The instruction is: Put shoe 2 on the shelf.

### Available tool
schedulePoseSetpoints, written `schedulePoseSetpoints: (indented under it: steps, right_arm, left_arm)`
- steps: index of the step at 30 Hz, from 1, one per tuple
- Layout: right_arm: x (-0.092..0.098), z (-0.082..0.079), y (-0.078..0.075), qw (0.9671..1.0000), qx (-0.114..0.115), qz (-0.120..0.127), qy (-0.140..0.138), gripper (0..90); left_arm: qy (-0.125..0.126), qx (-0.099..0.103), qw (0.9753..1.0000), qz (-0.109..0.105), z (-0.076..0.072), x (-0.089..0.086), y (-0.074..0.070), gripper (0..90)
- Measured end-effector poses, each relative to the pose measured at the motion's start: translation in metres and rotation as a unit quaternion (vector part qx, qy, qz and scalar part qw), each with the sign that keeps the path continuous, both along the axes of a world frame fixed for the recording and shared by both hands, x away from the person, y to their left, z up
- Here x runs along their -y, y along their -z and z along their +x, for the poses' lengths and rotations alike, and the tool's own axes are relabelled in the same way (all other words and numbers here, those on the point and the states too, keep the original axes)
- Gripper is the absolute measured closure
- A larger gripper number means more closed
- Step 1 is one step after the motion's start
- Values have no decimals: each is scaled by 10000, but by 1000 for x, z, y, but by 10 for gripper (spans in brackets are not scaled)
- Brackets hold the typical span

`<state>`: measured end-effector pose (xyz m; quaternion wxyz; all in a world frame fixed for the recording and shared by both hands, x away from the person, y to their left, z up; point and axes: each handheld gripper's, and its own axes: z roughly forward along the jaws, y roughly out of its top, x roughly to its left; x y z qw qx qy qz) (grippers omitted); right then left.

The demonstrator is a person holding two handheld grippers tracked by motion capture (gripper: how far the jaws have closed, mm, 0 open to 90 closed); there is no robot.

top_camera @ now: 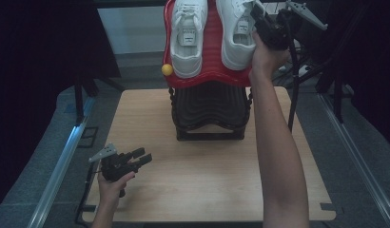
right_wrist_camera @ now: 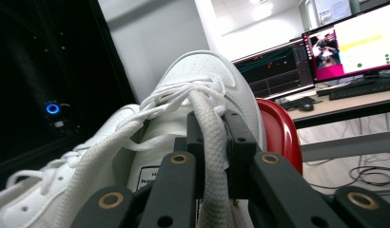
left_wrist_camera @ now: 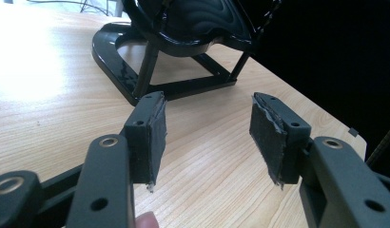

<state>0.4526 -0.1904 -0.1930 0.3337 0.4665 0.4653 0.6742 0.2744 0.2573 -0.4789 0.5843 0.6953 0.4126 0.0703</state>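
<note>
Two white sneakers stand side by side on the red top shelf [top_camera: 209, 71] of a shoe rack: a left shoe [top_camera: 188, 33] and a right shoe [top_camera: 237, 35]. My right gripper [top_camera: 258, 18] is up at the right shoe, shut on its white lace [right_wrist_camera: 209, 142], which runs up between the jaws to the shoe's tongue [right_wrist_camera: 202, 95]. My left gripper [top_camera: 141, 156] rests low over the wooden table [top_camera: 207, 185] near its front left, open, nothing between its pads [left_wrist_camera: 150, 137]. It faces the rack's black base [left_wrist_camera: 136, 71].
The black lower tiers of the rack [top_camera: 209, 111] stand at the table's back middle. A small yellow ball [top_camera: 167, 69] sits at the red shelf's left edge. Monitors [right_wrist_camera: 345, 47] and a desk lie beyond the shoes. Metal rails [top_camera: 60, 166] flank the table.
</note>
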Motion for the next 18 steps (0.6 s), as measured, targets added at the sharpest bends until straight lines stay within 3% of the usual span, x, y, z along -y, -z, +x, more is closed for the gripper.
schedulePoseSetpoints:
  steps: [8,10,14,18]
  right_arm:
    - [-11,2,9,9988,-91,-459,133,772]
    - [-14,1,11,9982,13,-596,88,730]
    - [-15,-2,11,9985,70,-512,-166,587]
    - [-8,-7,7,9987,132,-291,-385,532]
  left_arm:
    - [23,-18,10000,-47,0,0,1,471]
    - [26,-17,10000,-46,0,1,1,471]
    - [35,-28,10000,-56,0,1,1,471]
    - [34,-31,10000,-46,0,2,1,471]
